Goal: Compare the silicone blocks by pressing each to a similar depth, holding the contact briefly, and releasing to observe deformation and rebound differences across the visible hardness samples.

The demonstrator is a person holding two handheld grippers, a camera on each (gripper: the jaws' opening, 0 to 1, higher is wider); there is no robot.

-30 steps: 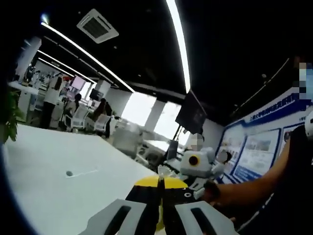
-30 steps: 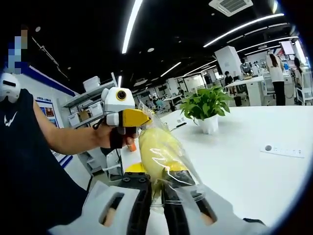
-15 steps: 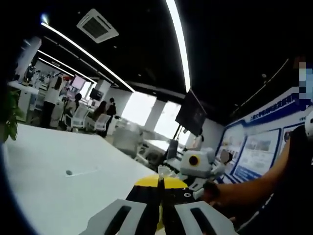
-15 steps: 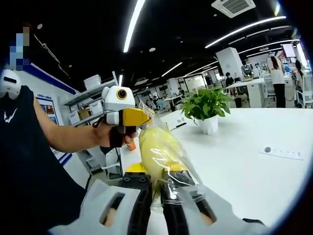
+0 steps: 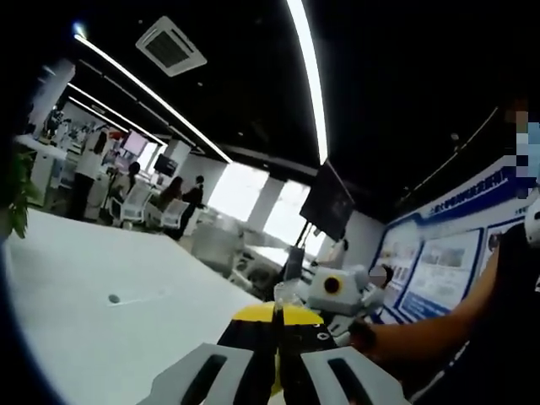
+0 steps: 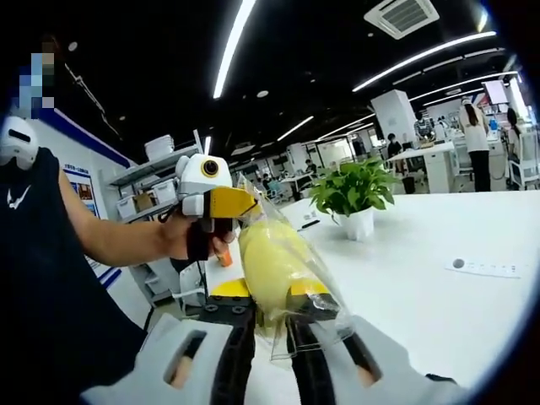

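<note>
Left gripper view: rides low behind its own jaws, tilted up, facing the ceiling lights, far windows and a wall poster; white table (image 5: 101,295) runs off left. The right gripper (image 5: 337,291) sits close, right of centre.

Right gripper view: also tilted up along its jaws, facing the opposite way. The left gripper (image 6: 211,198) is close, left of centre; plant (image 6: 353,190) beyond.

Shared: table, ceiling strips, the person's arm. The cameras face each other.
</note>
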